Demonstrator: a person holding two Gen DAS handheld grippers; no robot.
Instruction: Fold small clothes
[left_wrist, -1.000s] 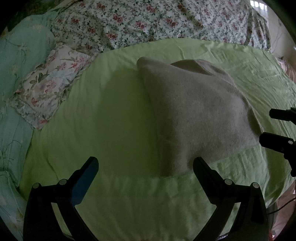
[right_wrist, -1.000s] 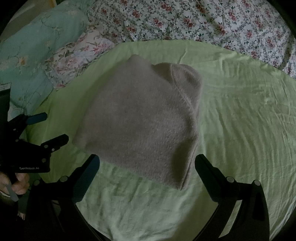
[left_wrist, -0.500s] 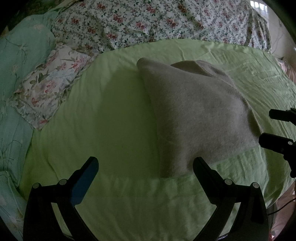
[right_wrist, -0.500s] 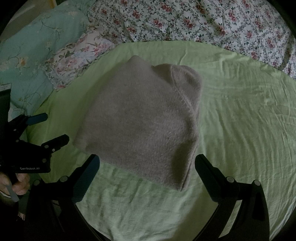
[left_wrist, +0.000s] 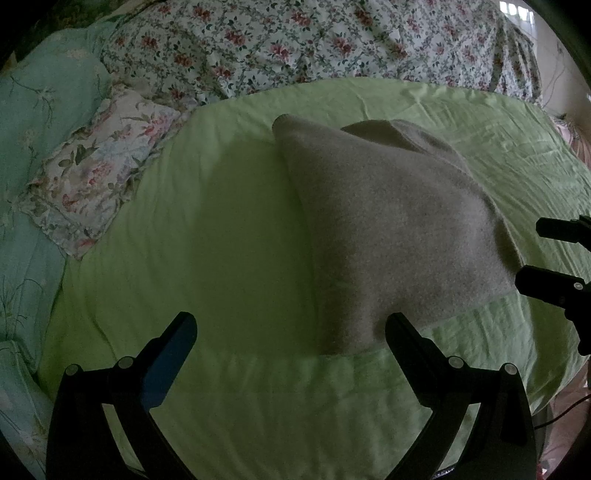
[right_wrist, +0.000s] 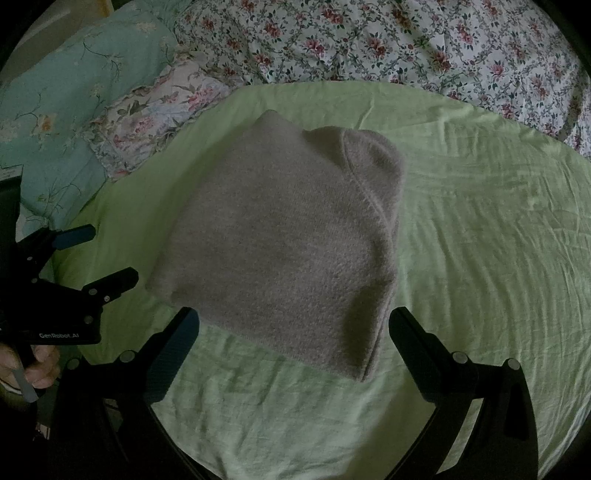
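Folded into a thick, roughly square bundle, a grey knit sweater (right_wrist: 284, 243) lying flat on the light green bedsheet (right_wrist: 480, 229), near the bed's front edge, one corner pointing toward the floral pillow (left_wrist: 99, 177). Beyond the sheet, bunched along the far side, a flower-print quilt (right_wrist: 388, 40); to the left, a mint-green pillow (right_wrist: 62, 110). Hovering just short of the sweater's near edge, the right gripper (right_wrist: 293, 325), fingers spread wide and empty, one fingertip at either side of the bundle's near corner. At the sweater's left, the left gripper (left_wrist: 290, 328), likewise released, grasping nothing, its right fingertip (left_wrist: 397, 325) overlapping the fabric's hem in view. Barely visible at the right wrist view's lower left, a hand (right_wrist: 35, 369) around the left gripper's handle.
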